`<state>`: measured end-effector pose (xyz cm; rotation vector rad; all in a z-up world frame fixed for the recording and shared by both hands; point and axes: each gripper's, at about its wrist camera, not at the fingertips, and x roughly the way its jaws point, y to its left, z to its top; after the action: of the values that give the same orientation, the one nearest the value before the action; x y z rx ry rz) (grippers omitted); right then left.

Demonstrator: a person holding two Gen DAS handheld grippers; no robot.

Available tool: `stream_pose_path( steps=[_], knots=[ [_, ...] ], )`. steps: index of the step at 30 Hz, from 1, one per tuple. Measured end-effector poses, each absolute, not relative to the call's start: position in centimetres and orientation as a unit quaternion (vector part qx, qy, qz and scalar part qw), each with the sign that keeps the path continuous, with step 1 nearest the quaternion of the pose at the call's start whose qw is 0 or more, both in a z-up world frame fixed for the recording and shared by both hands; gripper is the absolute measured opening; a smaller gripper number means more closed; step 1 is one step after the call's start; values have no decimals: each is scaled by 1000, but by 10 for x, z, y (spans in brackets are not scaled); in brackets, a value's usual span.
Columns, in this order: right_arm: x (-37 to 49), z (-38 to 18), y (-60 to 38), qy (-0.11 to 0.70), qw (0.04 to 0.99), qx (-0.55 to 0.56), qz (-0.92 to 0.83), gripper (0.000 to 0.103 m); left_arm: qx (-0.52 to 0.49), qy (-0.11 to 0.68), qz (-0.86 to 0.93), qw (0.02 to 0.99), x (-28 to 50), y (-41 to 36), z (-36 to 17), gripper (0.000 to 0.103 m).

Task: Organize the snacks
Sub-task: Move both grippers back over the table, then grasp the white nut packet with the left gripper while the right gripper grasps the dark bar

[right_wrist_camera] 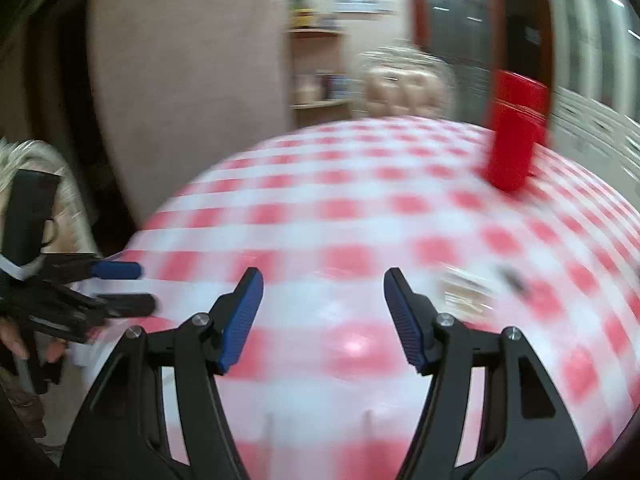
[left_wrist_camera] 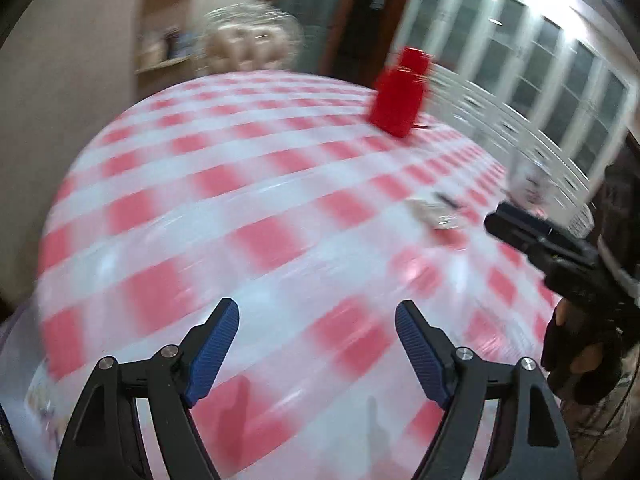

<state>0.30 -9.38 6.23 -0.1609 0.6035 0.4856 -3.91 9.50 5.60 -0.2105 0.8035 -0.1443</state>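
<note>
Both grippers, left (left_wrist_camera: 316, 320) and right (right_wrist_camera: 323, 290), hover jaws apart and empty above the checked bench (left_wrist_camera: 240, 184), red container (left_wrist_camera: 398, 98) near its far edge.

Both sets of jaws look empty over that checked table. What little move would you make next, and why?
Probably steer the right gripper toward the small packet lying just right of it on the checked tablecloth. Both grippers are open and hold nothing, and that packet looks nearest; the red container stands farther back.

The right gripper (right_wrist_camera: 323, 292) hangs over the checked bench (right_wrist_camera: 320, 208), its blue fingers (right_wrist_camera: 242, 316) apart with nothing between them. Just right of the fingers lies a small blurred packet (right_wrist_camera: 466, 294). Far ahead-right stands a red container (right_wrist_camera: 514, 128). The left gripper (right_wrist_camera: 132, 286) reaches in from the left.
</note>
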Motion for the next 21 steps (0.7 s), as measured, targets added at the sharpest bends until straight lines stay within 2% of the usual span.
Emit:
stream_pose_path(
  steps=[4, 8, 15, 21],
  knots=[
    [17, 58, -185, 307, 940, -23, 146, 66, -88, 397, -112, 907, 17, 38, 49, 84],
    [35, 54, -232, 330, 939, -8, 97, 66, -81, 407, -141, 899, 67, -7, 35, 84],
    [72, 37, -246, 373, 920, -83, 91, 66, -67, 434, -145, 886, 114, -49, 17, 84],
    [82, 32, -268, 380, 920, -27, 92, 66, -93, 448, -145, 877, 150, -71, 10, 84]
  ],
)
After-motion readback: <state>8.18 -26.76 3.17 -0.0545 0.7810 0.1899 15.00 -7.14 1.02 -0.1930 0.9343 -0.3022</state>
